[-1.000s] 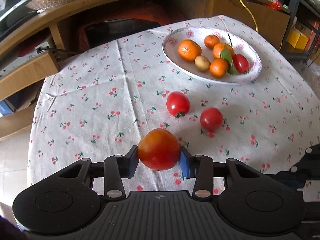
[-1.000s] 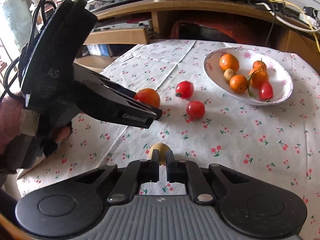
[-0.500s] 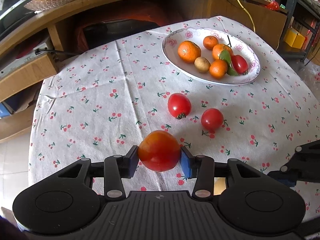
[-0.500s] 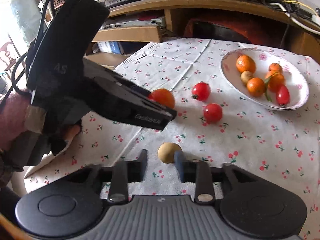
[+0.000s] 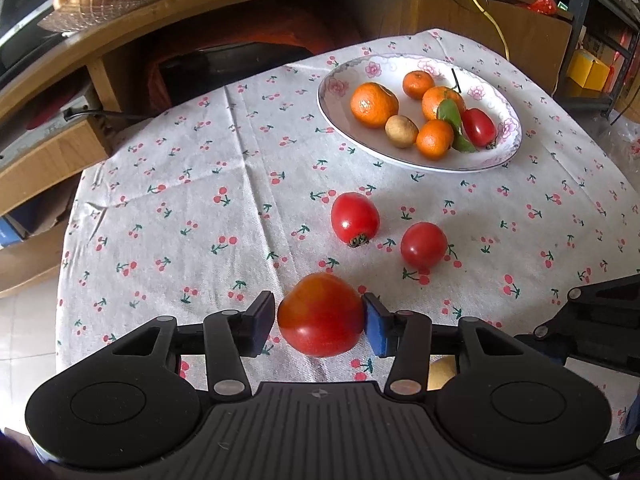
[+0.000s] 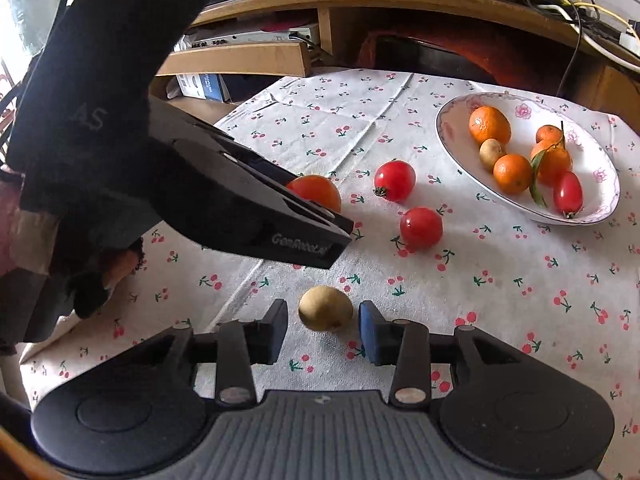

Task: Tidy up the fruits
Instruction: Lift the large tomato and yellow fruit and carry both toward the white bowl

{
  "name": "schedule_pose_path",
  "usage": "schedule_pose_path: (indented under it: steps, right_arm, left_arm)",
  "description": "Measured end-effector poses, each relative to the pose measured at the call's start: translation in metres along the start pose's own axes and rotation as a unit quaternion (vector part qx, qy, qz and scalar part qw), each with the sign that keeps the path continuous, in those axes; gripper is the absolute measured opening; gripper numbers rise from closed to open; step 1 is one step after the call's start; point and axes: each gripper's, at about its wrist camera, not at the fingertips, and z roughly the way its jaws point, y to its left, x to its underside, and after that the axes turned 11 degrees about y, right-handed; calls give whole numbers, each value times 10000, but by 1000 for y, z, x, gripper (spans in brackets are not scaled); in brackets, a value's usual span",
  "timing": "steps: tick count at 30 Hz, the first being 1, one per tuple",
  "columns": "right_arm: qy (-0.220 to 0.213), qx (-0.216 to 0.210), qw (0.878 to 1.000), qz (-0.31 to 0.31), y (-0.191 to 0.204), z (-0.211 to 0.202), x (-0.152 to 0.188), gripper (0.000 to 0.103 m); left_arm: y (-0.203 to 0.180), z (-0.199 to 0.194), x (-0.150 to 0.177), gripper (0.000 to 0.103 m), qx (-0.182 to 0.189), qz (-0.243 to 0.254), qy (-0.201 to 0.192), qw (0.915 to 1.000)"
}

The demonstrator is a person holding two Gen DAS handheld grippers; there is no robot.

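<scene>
Through the left wrist camera, my left gripper [image 5: 320, 318] is closed on a large orange-red tomato [image 5: 321, 314], both pads against its sides, low over the cherry-print tablecloth [image 5: 180, 184]. Two small red tomatoes [image 5: 355, 218] lie loose ahead, short of the flowered plate [image 5: 508, 128], which already holds four tangerines [image 5: 374, 104], a small brown fruit and one red tomato.

Through the right wrist camera, my right gripper [image 6: 323, 330] is spread wide around a small brown fruit [image 6: 325, 308] resting on the cloth, neither pad touching it. I judge the sorting roughly half done: four pieces remain outside the plate.
</scene>
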Motion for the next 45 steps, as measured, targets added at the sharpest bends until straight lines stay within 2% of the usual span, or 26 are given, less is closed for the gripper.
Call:
schedule_pose_path:
  steps: [2,9,22,35,37,40,42,45]
  right_arm:
    - [24,23,10000,-5,0,0,-1,33]
    - [49,95,9999,42,0,-1,1,32]
    - [-51,283,9993,256,-20,-24,13,32]
    - [-64,902,9955,301,-48,-49,44,32]
    - [-25,950,9950,294,-51,-49,50,32]
    - [68,910,9952,344,-55,-47,56,32]
    - [49,874,9956,344,-57,-48,60,32]
    - [82,807,9960,383,-60,-48,63,32]
  left_arm:
    - [-2,1,1,55,-23,48,2,10000]
    - [-7,1,-1,51,-142,130,-13,9998]
    - [-16,-11,3,51,-205,233,-16,9995]
    - [-47,-31,66,52,-242,371,167,9989]
    - [-51,-32,69,51,-305,449,43,9985]
    - [-53,-31,67,60,-335,507,15,9982]
    - [-53,-30,67,71,-343,586,-13,9977]
    - [-52,-31,70,75,-293,611,-59,9977]
